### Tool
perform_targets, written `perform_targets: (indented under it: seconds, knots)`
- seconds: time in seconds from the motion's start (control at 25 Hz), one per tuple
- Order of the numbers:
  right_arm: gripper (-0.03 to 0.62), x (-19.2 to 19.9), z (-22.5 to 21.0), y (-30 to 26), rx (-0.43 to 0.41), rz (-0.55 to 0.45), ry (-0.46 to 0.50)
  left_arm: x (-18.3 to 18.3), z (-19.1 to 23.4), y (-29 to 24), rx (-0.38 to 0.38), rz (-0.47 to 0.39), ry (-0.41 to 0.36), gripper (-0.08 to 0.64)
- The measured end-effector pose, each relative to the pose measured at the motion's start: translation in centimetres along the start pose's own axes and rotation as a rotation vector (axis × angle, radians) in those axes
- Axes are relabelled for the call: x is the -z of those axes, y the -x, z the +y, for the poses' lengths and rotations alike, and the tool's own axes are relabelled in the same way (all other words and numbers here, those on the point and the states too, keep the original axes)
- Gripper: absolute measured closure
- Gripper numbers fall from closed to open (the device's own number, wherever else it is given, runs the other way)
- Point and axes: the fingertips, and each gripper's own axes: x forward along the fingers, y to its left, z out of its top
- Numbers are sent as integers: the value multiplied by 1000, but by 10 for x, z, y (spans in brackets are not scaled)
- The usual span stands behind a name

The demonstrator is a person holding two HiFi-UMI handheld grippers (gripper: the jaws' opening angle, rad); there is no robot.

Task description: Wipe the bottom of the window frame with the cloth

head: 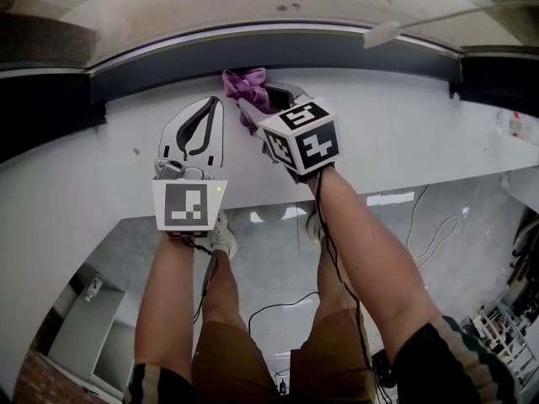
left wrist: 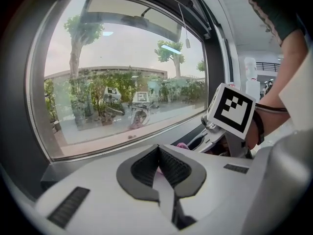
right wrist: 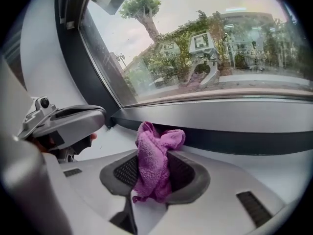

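Note:
A purple cloth (head: 247, 84) is bunched against the dark bottom rail of the window frame (head: 362, 53), at the back of the white sill (head: 404, 133). My right gripper (head: 244, 99) is shut on the cloth. In the right gripper view the cloth (right wrist: 151, 155) fills the gap between the jaws of that gripper (right wrist: 155, 163), its top fold touching the dark rail (right wrist: 234, 141). My left gripper (head: 215, 104) lies on the sill just left of the cloth, its tips touching and nothing held. The left gripper view shows its jaws (left wrist: 157, 151) shut, with the cloth (left wrist: 182, 145) beyond to the right.
The glass pane (head: 253, 2) runs behind the rail. A white pull handle (head: 383, 34) hangs at the upper right. A small speck (head: 136, 151) lies on the sill's left part, and a small object (head: 515, 124) at its far right. Below are the person's legs and floor cables (head: 429, 225).

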Motion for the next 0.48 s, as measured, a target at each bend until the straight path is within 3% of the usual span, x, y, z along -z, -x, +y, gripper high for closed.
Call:
perform_targets:
  seconds: [0.16, 0.48]
  knots:
    - [439, 4, -20, 16, 13, -7, -4, -6, -19, -13, 11, 4, 14, 551]
    - [439, 14, -55, 46, 29, -20, -26, -18, -58, -39, 37, 21, -27, 551]
